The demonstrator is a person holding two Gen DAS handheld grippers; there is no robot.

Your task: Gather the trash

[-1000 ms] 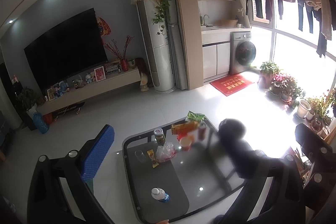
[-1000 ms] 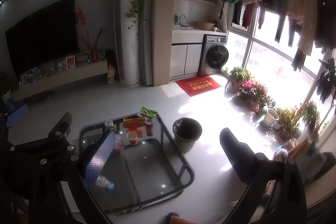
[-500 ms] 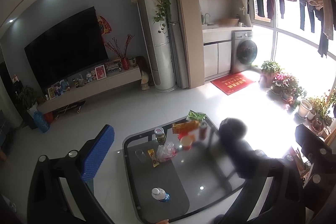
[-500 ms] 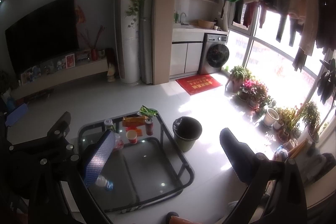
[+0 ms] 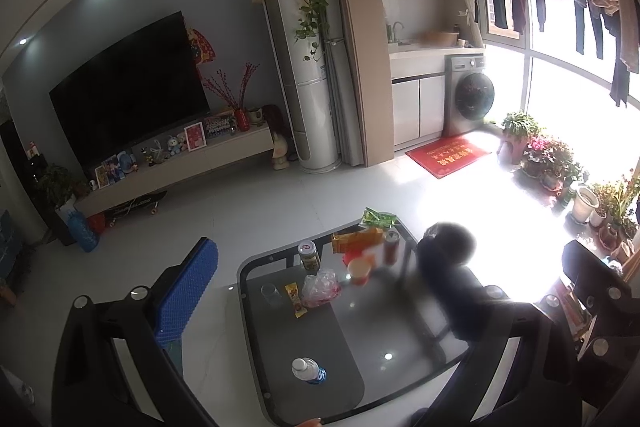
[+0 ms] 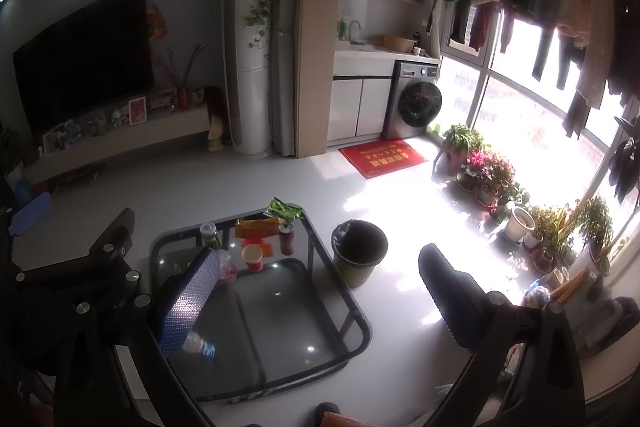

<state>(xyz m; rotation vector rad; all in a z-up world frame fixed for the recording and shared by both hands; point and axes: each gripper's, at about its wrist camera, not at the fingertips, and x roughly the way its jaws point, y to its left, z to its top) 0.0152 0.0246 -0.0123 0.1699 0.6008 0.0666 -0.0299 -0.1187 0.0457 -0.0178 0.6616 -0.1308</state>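
Observation:
A glass coffee table [image 5: 360, 379] [image 6: 340, 331] holds the trash. On it lie a plastic bottle [image 5: 308, 370] [image 6: 199, 342], a crumpled plastic bag [image 5: 321, 287], a yellow snack wrapper [image 5: 296, 300], a paper cup [image 6: 253, 255], a red can [image 6: 286, 238], a jar [image 5: 309, 255], an orange packet [image 6: 258, 227] and a green wrapper [image 6: 285, 209]. A dark bin [image 6: 359, 251] stands on the floor right of the table. My left gripper [image 5: 320, 287] and right gripper [image 6: 316, 275] both hang open high above the table, holding nothing.
An empty glass [image 5: 271, 294] stands on the table too. Potted plants [image 6: 492, 179] line the bright window at right. A TV bench [image 5: 180, 163], a tall white air conditioner [image 5: 304, 83], a washing machine [image 6: 418, 101] and a red mat [image 6: 382, 157] lie beyond open floor.
Both views have barely shifted; the grippers stay open and nothing on the table has moved.

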